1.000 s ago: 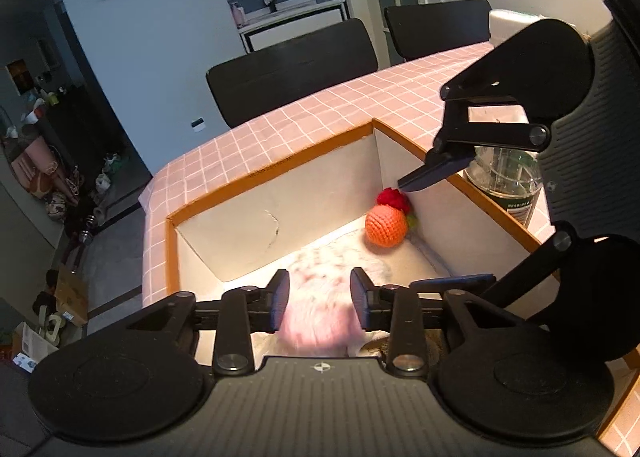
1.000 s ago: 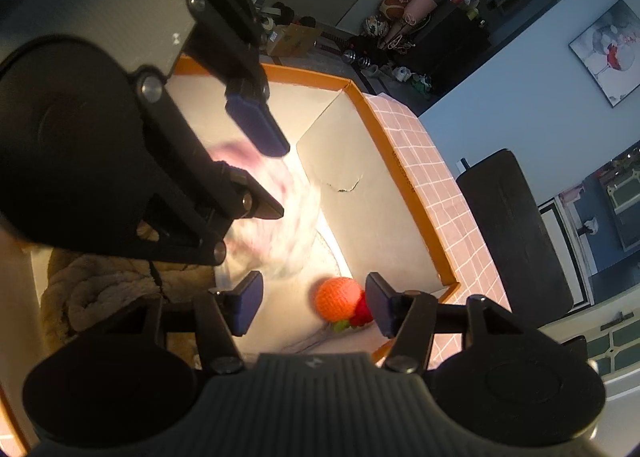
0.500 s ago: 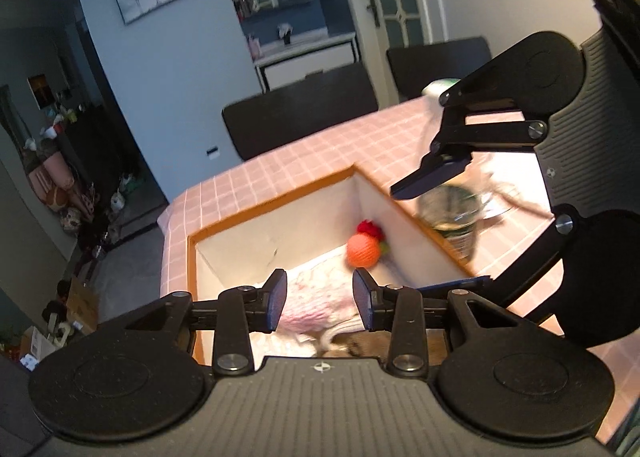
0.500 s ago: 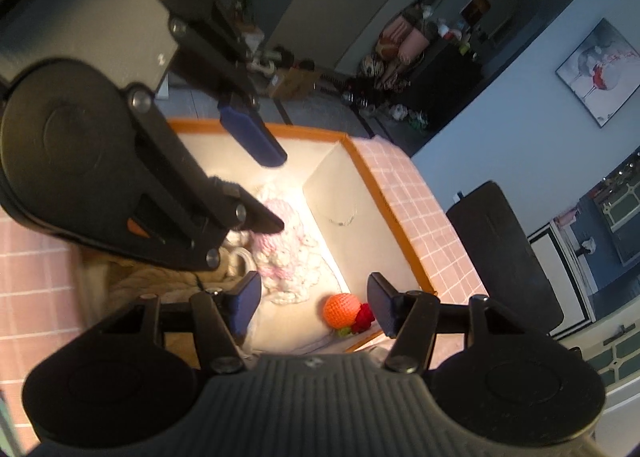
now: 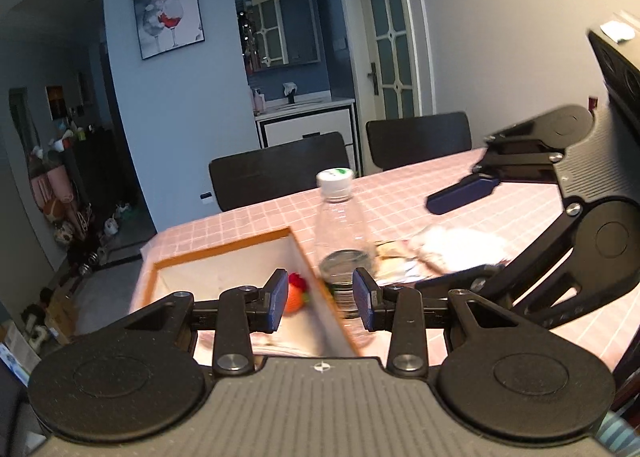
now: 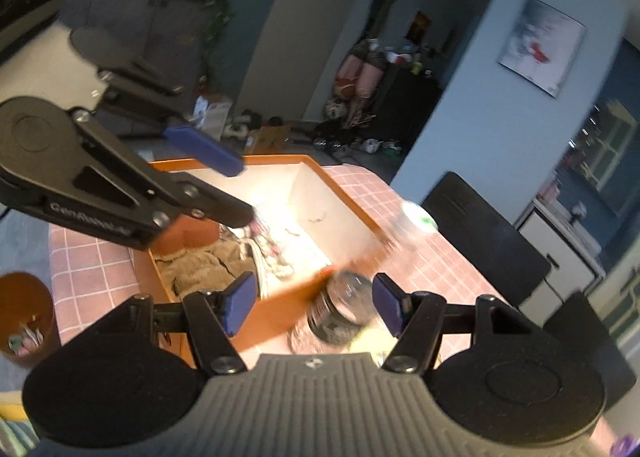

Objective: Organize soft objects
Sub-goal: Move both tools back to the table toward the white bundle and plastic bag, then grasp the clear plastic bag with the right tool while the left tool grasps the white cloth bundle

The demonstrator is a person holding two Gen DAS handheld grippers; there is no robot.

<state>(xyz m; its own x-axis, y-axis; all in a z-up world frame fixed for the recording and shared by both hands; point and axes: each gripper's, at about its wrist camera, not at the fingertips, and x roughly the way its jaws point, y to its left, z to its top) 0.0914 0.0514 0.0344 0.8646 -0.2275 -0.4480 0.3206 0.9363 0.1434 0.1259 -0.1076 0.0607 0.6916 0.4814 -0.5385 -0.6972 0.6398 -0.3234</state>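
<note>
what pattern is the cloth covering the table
Pink tablecloth with a grid of thin white lines, seen best in the left wrist view.

An orange knitted ball with a red tuft is lying in the orange-rimmed box, at five o'clock from a pink-white fluffy cloth and brown knit.

Left gripper pitched down over the near wall of the box, jaws partly apart, nothing between the pads. Right gripper also tilted down, over the box's corner on the bottle side, jaws opening, empty, nothing pinched. Seen from the left wrist, the right gripper sits to the right of the box, above the table; from the right wrist, the left gripper hangs above the box's left part.
</note>
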